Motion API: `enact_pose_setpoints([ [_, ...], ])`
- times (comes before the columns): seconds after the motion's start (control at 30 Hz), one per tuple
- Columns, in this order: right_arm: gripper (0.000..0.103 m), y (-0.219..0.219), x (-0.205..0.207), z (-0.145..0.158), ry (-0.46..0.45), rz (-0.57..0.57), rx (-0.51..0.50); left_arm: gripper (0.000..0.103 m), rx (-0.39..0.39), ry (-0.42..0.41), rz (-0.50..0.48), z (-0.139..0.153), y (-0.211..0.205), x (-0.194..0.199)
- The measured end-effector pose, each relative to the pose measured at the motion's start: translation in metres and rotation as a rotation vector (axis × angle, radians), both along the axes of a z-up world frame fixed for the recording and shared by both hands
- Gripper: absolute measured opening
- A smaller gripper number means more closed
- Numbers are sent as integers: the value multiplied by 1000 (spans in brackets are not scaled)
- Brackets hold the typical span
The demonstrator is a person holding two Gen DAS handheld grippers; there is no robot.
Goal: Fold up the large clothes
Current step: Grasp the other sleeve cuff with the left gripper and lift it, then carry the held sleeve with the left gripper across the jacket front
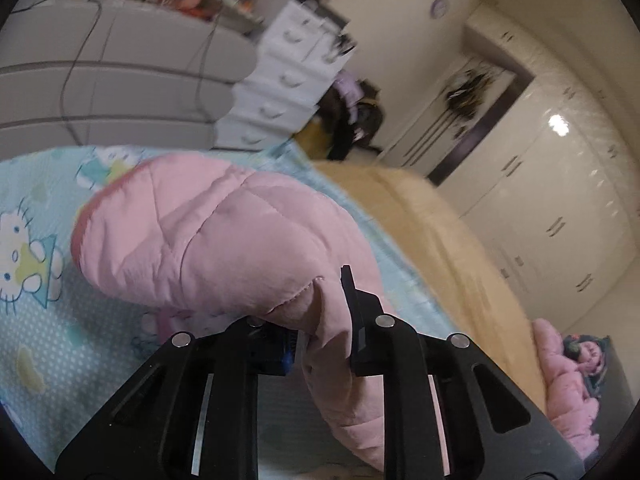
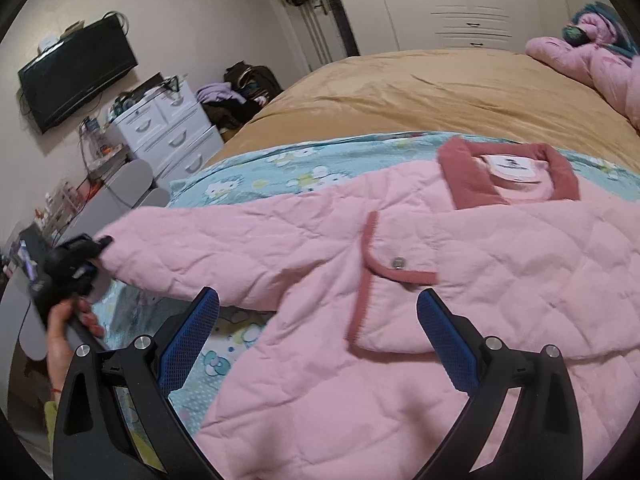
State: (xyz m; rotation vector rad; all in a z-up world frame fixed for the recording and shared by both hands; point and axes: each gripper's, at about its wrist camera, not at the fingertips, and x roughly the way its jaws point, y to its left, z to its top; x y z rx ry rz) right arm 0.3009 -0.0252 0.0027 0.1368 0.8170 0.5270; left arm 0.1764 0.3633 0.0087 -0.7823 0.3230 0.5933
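Now pink jacket (image 2: pixel 400 288) sleeve pinched in left gripper (image 1: pixel 332 320), right gripper (image 2: pixel 318 332) wide open above its chest, cartoon sheet (image 2: pixel 248 176), tan bed (image 2: pixel 400 92), white wardrobe (image 2: pixel 460 0).

light: soft indoor, even; glare: wardrobe door (image 1: pixel 559 125); blur: motion-smeared left view; edges: fisheye-bent

tan blanket (image 2: pixel 420 92) beyond pink jacket (image 2: pixel 440 248) lies bare; far corner is blocked by pink bundle (image 2: pixel 592 60).
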Motion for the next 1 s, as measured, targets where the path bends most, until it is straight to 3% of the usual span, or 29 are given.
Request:
enact_pose_setpoints([
  [0.23, 99, -47, -4, 6, 0, -71, 51, 10, 113, -83, -74, 50, -43, 6],
  [0.5, 99, -95, -7, 3, 15, -156, 111, 10, 261, -158, -225, 96, -116, 22],
  [1.0, 99, -173, -4, -9, 40, -305, 169, 10, 355, -209, -452, 110, -207, 40],
])
